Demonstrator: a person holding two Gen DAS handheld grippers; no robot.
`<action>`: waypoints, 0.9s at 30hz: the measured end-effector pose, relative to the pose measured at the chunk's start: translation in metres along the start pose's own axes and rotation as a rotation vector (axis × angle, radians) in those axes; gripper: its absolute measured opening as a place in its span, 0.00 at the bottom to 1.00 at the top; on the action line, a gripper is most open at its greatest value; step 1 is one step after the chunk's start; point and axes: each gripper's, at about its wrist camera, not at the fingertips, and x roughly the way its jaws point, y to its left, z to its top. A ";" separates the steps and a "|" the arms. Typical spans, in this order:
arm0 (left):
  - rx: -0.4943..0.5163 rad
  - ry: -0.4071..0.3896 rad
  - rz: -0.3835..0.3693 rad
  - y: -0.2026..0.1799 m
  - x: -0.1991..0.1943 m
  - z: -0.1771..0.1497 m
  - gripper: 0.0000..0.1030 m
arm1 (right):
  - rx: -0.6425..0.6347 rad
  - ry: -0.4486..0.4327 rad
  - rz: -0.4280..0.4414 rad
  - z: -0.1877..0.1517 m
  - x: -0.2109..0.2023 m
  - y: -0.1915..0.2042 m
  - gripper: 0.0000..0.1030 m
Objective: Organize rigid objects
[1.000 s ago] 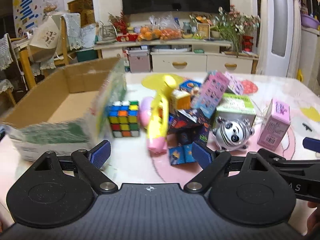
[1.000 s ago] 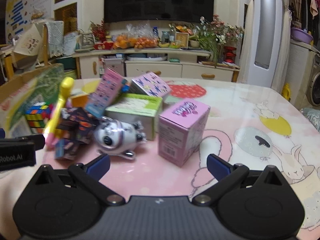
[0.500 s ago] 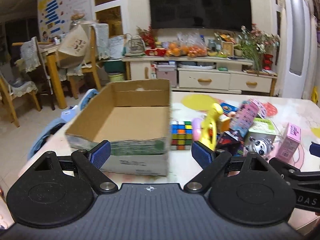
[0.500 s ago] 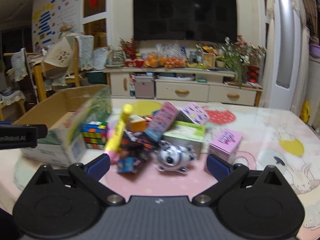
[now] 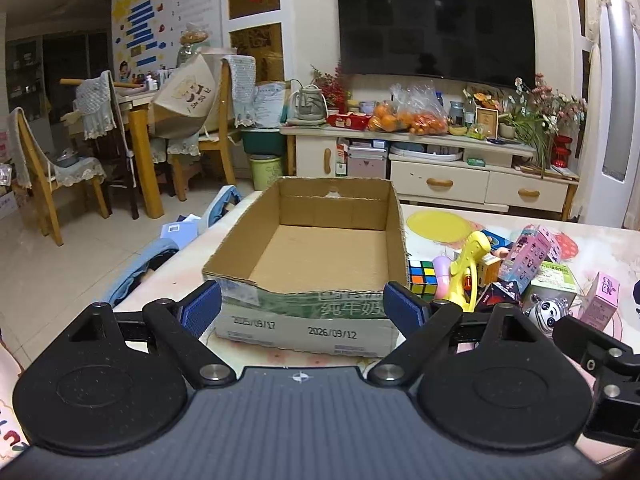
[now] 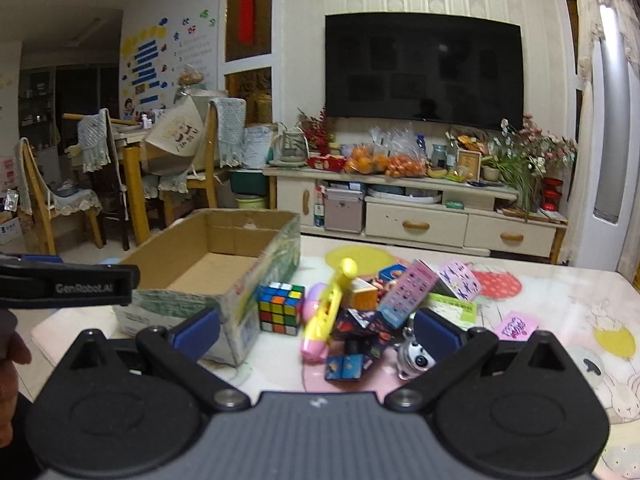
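An open cardboard box [image 5: 320, 248] stands at the table's left, with nothing in it; it also shows in the right wrist view [image 6: 208, 264]. To its right lies a pile: a Rubik's cube [image 6: 280, 308], a yellow and pink toy [image 6: 326, 312], dark puzzle boxes [image 6: 356, 344], a panda figure [image 6: 416, 356], pink boxes [image 5: 602, 300] and a green box [image 5: 554, 280]. My left gripper [image 5: 302, 310] is open and empty, held back in front of the box. My right gripper [image 6: 316, 332] is open and empty, held back in front of the pile.
The table has a pink cartoon cloth [image 6: 560, 312]. Its left edge drops to the floor, where blue items [image 5: 160, 248] lie. Wooden chairs [image 5: 48, 176] stand at the far left. A TV cabinet [image 6: 420, 208] runs behind the table.
Both grippers have pulled back and up from the table. The left one has swung left from the pile to face the box. Both stay open.
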 end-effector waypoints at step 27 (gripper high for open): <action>0.035 -0.020 -0.122 -0.027 0.016 -0.004 1.00 | 0.012 -0.023 -0.112 -0.039 0.010 -0.032 0.99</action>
